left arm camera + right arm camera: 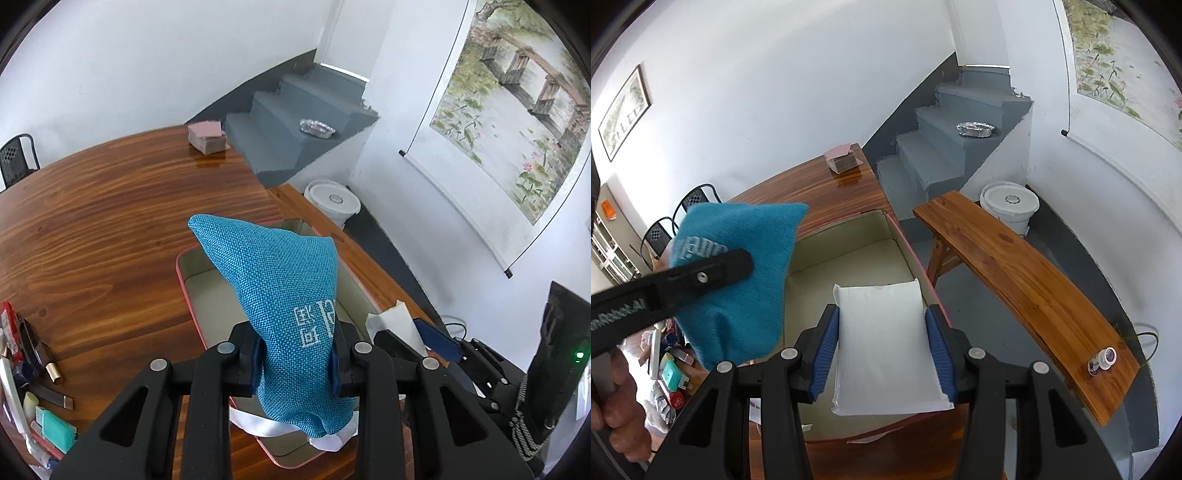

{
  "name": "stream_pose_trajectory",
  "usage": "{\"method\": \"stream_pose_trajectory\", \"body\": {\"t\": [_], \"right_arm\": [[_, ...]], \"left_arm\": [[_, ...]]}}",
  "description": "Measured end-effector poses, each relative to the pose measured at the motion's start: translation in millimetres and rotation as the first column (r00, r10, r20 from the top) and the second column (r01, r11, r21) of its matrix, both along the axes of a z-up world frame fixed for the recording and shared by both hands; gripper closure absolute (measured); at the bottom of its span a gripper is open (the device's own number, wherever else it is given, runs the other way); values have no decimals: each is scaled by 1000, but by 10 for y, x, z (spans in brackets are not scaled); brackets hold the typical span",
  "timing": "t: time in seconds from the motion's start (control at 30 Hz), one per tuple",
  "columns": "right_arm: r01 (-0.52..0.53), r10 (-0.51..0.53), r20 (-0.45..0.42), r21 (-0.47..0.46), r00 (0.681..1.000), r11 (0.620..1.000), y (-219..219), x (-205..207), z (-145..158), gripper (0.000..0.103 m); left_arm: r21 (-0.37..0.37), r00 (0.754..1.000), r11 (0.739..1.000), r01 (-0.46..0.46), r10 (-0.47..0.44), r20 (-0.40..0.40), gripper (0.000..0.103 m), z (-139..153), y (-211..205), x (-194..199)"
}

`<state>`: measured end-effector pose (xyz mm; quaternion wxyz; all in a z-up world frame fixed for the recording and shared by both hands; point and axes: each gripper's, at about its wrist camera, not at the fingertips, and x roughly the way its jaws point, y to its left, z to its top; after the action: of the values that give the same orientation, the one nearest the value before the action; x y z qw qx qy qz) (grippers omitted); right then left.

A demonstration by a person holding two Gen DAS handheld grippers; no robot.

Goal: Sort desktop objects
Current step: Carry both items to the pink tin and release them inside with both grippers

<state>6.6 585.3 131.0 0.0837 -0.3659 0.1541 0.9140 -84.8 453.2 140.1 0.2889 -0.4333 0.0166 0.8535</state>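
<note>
Holding the blue woven pouch [280, 295] between the pads of my left gripper [295, 354], I have it suspended above the pink-rimmed tray [188, 291] on the wooden table [92, 229]. The pouch is clamped low on its body, with most of its bulk projecting past the fingertips and a loose tail hanging below the jaws. My right gripper [882, 343] is closed on a flat white packet [886, 343], which is also held over the tray's pale interior; in the right wrist view the pouch and the left gripper sit just beside it, to the left.

Hazards from this position, in my judgement:

1. Slip. The woven fabric is soft and the load sits ahead of the pads. Any loosening of the grip could let the pouch slide out before it is centred over the tray.
2. Collision. Both grippers work over the same tray. Lowering together risks the pouch brushing the packet or the opposite fingers.
3. Overhang. The tray lies near the table edge; a packet released too far right could land on the rim and tip off.
4. Mis-sort. The small clutter [40, 406] at the left table edge remains unsorted, well apart from the tray.
</note>
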Motion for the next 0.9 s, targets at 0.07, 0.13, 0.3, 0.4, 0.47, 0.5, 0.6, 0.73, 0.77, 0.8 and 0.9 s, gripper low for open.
{"method": "stream_pose_trajectory", "body": {"t": [0.07, 0.13, 0.3, 0.4, 0.47, 0.5, 0.6, 0.73, 0.77, 0.8, 0.9], "right_arm": [[-7, 7, 3, -2, 1000, 1000, -5, -11, -16, 50], [-14, 14, 6, -1, 1000, 1000, -19, -26, -31, 50], [-21, 22, 17, -16, 1000, 1000, -36, -63, -67, 48], [-19, 19, 16, -20, 1000, 1000, -40, -58, -64, 46], [-17, 17, 15, -20, 1000, 1000, -46, -58, -57, 46], [-16, 16, 14, -20, 1000, 1000, -51, -60, -52, 45], [-11, 11, 17, -17, 1000, 1000, -71, -52, -53, 44], [-6, 7, 24, -16, 1000, 1000, -103, -34, -55, 43], [-6, 7, 25, -15, 1000, 1000, -119, -33, -51, 43], [-7, 7, 26, -14, 1000, 1000, -133, -28, -47, 42], [-12, 12, 26, -9, 1000, 1000, -180, -13, -29, 42]], "left_arm": [[-15, 1000, 1000, -2, 2, 16, 69, -64, 12, -22], [-24, 999, 1000, 0, 1, 38, 65, -119, 22, -41], [-21, 999, 1000, -18, 18, 32, 50, -125, -25, -21], [-24, 999, 999, -28, 29, 30, 50, -116, -60, -27], [-22, 998, 999, -38, 38, 39, 50, -123, -99, -29], [-22, 998, 999, -39, 40, 42, 50, -132, -118, -36], [-26, 998, 999, -44, 45, 54, 50, -158, -170, -12], [-30, 996, 998, -53, 55, 68, 50, -186, -240, 39], [-29, 996, 998, -56, 58, 73, 50, -191, -271, 56], [-29, 995, 998, -58, 60, 75, 50, -194, -284, 66], [-30, 994, 997, -70, 72, 79, 50, -197, -359, 103]]}}
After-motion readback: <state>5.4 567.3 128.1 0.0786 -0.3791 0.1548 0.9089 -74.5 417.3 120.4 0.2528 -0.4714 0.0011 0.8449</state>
